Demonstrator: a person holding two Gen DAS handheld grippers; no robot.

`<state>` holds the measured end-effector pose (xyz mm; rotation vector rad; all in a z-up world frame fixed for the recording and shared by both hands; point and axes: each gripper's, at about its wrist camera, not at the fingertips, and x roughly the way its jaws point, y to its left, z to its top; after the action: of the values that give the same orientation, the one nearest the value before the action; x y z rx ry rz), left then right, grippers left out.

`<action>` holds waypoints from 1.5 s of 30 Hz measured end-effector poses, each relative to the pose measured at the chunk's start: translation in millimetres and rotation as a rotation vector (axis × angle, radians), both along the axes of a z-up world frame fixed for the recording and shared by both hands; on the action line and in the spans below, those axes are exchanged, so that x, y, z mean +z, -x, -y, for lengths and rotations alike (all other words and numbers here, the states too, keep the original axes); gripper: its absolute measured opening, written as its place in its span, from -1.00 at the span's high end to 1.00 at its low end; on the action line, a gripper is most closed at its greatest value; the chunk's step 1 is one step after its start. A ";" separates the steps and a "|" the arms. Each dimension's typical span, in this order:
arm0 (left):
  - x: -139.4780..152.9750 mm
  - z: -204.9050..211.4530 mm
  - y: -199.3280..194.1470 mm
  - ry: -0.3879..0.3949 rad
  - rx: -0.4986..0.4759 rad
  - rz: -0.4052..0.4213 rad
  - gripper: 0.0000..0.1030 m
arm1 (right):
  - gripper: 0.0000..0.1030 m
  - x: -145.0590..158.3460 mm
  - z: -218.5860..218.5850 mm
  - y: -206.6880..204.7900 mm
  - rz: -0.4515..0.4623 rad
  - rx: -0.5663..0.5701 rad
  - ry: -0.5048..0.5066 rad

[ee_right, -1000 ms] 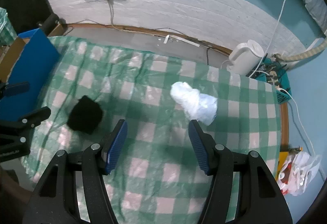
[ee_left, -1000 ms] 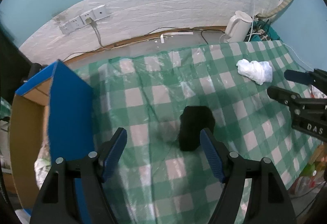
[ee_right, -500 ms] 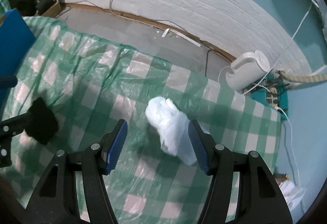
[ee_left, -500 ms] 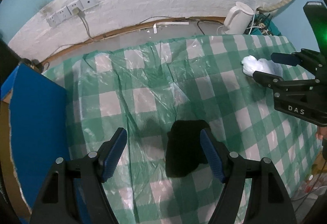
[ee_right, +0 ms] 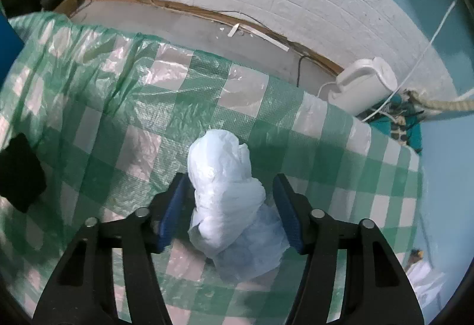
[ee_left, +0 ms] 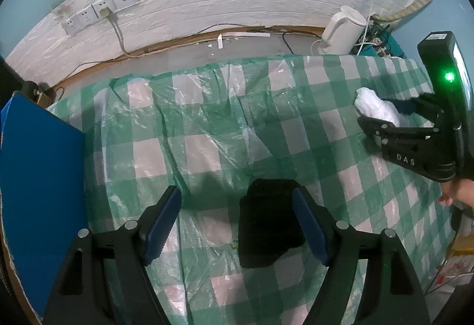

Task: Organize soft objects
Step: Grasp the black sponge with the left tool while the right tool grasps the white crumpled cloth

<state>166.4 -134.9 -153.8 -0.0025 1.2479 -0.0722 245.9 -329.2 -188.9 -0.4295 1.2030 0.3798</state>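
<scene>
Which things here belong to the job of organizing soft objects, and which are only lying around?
Belonging to the job:
- white crumpled bundle, between the right gripper's fingers
- black soft object, between the left gripper's fingers

Only lying around:
- white electric kettle
- wall sockets
- checked tablecloth
- blue box

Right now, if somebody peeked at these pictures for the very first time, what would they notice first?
Probably the crumpled white bundle on the green checked tablecloth, sitting between the blue fingers of the right gripper, whose jaws have just been closing around it. Next, the black soft lump lying between the wide-open fingers of the left gripper. A white kettle stands behind the table by the brick-pattern wall.
</scene>
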 end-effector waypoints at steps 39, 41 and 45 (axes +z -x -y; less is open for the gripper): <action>1.8 29.6 32.2 -0.093 -0.111 0.017 0.23 | 0.25 90.5 18.2 97.7 -0.077 -0.221 -0.277; 9.0 27.6 37.2 -0.095 -0.113 0.028 0.23 | 0.25 95.4 17.0 102.0 -0.071 -0.218 -0.286; 25.1 18.6 45.5 -0.096 -0.104 0.052 0.23 | 0.25 101.1 16.7 108.9 -0.067 -0.220 -0.300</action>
<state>120.9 -153.5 -128.6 0.1466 1.1980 -0.1021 137.0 -345.9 -87.8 -0.0249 1.2206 0.3792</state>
